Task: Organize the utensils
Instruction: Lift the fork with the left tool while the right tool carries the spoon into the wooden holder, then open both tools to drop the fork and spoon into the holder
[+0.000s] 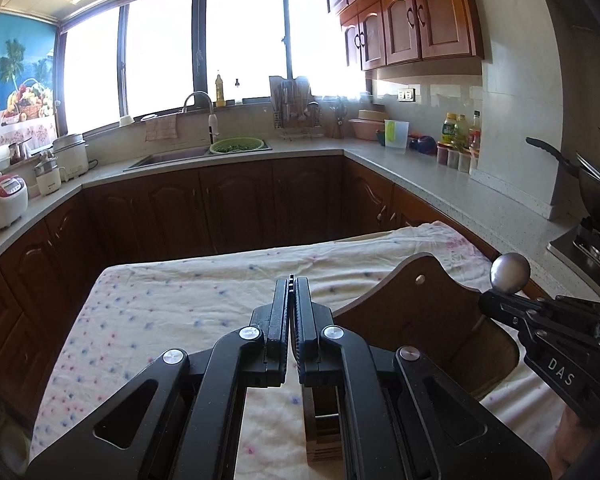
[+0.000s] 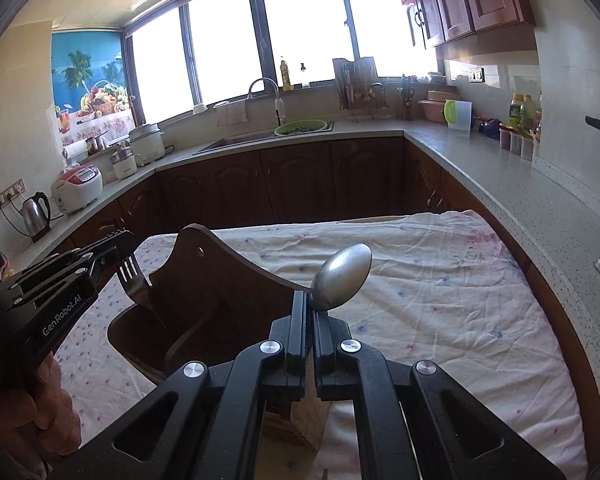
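Observation:
A dark wooden utensil holder [image 1: 424, 320] with a tall back panel stands on the cloth-covered table; it also shows in the right wrist view [image 2: 204, 300]. My left gripper [image 1: 291, 280] is shut on a metal fork [image 2: 129, 276], whose tines point down beside the holder's left rim; the fork is edge-on and barely visible in the left wrist view. My right gripper [image 2: 309, 296] is shut on a metal spoon [image 2: 344, 276], bowl up, held above the holder's right side. The spoon's bowl [image 1: 510, 267] and the right gripper [image 1: 488, 300] show at right in the left wrist view.
A floral cloth [image 2: 440, 280] covers the table. Grey countertops wrap around: rice cooker [image 2: 78, 188] and kettle [image 2: 36, 214] at left, sink [image 2: 260, 138] with a green colander at back, bottles and jars [image 2: 520, 128] at right. A stove with a pan [image 1: 592, 200] is at far right.

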`<state>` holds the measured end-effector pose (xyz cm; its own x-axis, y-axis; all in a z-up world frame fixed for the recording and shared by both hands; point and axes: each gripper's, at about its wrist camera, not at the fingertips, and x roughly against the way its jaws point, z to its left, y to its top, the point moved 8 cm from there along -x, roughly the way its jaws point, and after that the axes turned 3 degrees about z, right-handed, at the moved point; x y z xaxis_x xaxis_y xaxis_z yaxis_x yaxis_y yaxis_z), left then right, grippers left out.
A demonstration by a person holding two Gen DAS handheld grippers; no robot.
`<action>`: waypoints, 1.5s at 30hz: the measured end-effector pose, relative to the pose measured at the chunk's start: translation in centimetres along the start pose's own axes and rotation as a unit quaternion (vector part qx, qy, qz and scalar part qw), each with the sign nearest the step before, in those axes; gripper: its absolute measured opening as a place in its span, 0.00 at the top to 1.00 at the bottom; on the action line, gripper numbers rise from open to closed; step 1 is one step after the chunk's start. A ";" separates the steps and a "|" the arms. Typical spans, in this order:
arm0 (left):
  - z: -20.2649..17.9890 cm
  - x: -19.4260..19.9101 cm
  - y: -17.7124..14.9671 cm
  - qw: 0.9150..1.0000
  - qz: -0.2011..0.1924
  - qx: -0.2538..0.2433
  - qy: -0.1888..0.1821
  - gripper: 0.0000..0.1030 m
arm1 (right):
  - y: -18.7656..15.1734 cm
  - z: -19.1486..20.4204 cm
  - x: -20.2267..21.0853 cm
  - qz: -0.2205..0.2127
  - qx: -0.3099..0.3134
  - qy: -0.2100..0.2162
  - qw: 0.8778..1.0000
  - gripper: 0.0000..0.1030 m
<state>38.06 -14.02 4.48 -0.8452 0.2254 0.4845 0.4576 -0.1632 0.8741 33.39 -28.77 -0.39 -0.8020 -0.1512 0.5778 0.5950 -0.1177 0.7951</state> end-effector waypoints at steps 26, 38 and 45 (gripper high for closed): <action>4.1 7.4 -0.4 0.998 -0.029 0.050 0.029 0.17 | 0.5 -1.7 6.4 -0.046 -0.080 0.035 0.995 0.32; 7.6 11.6 -9.4 0.993 0.043 0.106 0.026 0.15 | -5.4 -2.8 12.2 -0.064 -0.116 0.022 0.991 0.13; 7.7 12.5 -13.8 0.989 0.084 0.119 0.022 0.15 | -9.8 -3.4 13.1 -0.035 -0.138 0.015 0.990 0.13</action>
<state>23.32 -1.58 -1.29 -0.7605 0.1715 0.6262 0.6402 0.0372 0.7673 17.23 -32.94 -1.27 -0.8426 -0.1618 0.5136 0.5326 -0.3910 0.7506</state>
